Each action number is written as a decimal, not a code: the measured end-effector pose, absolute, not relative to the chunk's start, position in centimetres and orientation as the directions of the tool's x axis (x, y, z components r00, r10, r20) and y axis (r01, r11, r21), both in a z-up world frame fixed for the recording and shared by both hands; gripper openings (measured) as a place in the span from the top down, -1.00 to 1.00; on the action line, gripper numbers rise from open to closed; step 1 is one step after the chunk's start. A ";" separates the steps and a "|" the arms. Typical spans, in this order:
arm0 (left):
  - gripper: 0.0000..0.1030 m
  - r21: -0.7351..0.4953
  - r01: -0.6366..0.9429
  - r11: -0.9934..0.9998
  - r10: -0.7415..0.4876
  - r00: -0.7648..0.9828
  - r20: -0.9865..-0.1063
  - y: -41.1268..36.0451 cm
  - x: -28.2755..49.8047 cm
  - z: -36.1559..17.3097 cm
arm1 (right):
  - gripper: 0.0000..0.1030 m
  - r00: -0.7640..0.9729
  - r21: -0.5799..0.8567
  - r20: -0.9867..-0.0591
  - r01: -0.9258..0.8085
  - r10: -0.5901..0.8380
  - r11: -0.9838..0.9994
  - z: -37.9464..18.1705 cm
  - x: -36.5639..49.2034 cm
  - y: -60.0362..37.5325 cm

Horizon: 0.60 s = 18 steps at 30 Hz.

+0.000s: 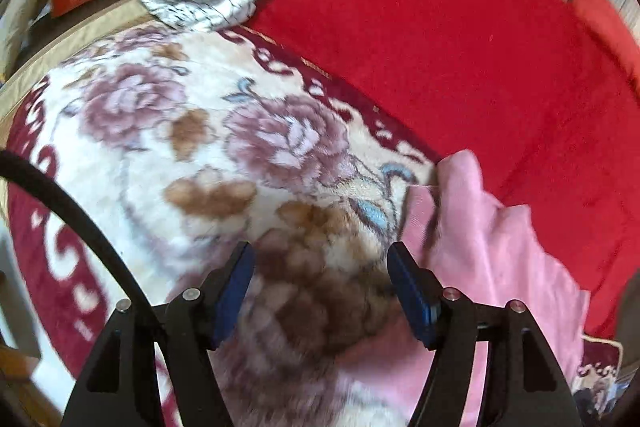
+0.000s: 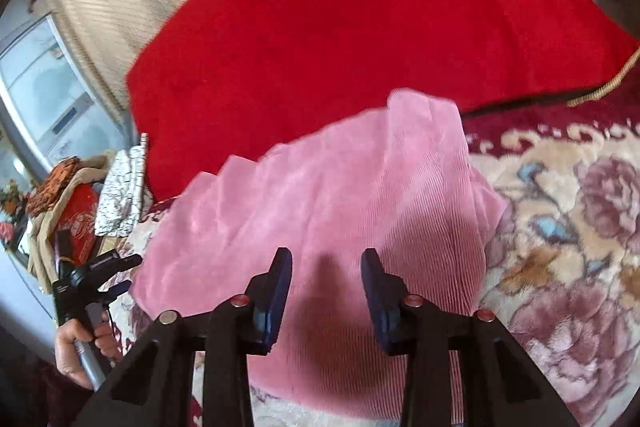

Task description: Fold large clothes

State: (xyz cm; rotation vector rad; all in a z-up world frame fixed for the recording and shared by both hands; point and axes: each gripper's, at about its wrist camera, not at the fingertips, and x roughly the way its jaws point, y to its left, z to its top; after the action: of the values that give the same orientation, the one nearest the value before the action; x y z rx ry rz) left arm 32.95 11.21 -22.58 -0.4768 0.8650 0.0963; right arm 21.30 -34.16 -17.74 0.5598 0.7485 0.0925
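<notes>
Pink garment (image 2: 340, 195) spread on floral blanket (image 1: 192, 147), directly beneath right tongs (image 2: 326, 291), just right of left tongs (image 1: 320, 291). Both tongs parted, gripping nothing.

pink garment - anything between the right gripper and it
Nothing visible. The right gripper hangs open directly over the pink garment, with only its own shadow on the cloth between the fingers. The red blanket lies behind the garment.
</notes>
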 end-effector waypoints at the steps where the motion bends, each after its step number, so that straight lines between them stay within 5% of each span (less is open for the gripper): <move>1: -0.35 -0.378 -0.262 0.888 -0.120 0.662 -0.740 11.2 32.4 -22.7 | 0.20 0.727 0.522 -0.619 0.099 0.296 0.847 -17.9 21.3 -34.0; 4: -0.45 -0.443 -0.208 0.872 -0.201 0.674 -0.711 10.4 30.0 -22.8 | 0.20 0.595 0.515 -0.719 0.108 0.359 0.851 -20.8 22.9 -32.8; 10: -0.47 -0.614 -0.151 0.775 -0.435 0.577 -0.691 8.2 28.3 -24.7 | 0.20 0.609 0.534 -0.706 0.122 0.361 0.837 -20.6 23.5 -32.8; 18: -0.63 -0.656 -0.190 0.731 -0.470 0.556 -0.686 5.2 31.1 -26.6 | 0.20 0.608 0.546 -0.697 0.105 0.380 0.831 -21.0 23.8 -32.4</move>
State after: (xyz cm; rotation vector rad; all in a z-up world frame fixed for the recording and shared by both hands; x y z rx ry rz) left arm 31.11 5.24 -26.60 -0.7629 0.9915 -0.1857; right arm 23.77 -32.38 -20.99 0.5874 0.9156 0.1696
